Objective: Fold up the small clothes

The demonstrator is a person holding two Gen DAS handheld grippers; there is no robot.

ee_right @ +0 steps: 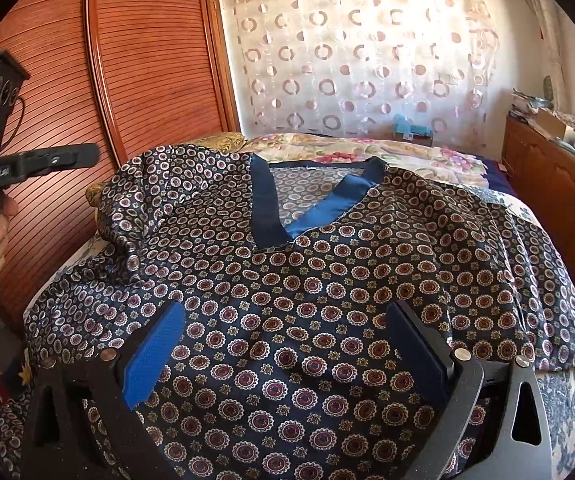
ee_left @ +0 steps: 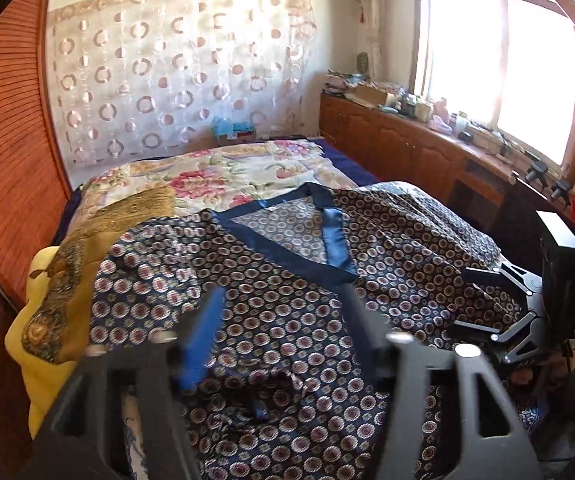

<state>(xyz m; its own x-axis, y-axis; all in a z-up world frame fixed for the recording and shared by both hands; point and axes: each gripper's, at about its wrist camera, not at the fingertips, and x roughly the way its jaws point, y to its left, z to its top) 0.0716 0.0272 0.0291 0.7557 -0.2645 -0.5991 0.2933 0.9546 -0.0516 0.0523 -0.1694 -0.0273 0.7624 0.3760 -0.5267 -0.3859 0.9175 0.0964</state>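
Observation:
A navy satin top (ee_left: 279, 280) with a ring-and-flower print and a blue V-neck band (ee_left: 333, 240) lies spread face up on the bed; it also fills the right wrist view (ee_right: 327, 280), neck band (ee_right: 319, 204) at the far side. My left gripper (ee_left: 283, 308) is open and empty above the top's front, near the neckline. My right gripper (ee_right: 287, 336) is open and empty, low over the top's lower front. The right gripper also shows at the right edge of the left wrist view (ee_left: 483, 300). The left gripper shows at the far left of the right wrist view (ee_right: 47, 160), held by a hand.
The bed carries a floral quilt (ee_left: 227, 172), a gold patterned cloth (ee_left: 87, 260) and a yellow cloth (ee_left: 35, 356) at its left. A slatted wooden wardrobe (ee_right: 147, 60) stands left. A cluttered wooden cabinet (ee_left: 407, 136) runs under the window at the right. A curtain (ee_right: 359, 64) hangs behind.

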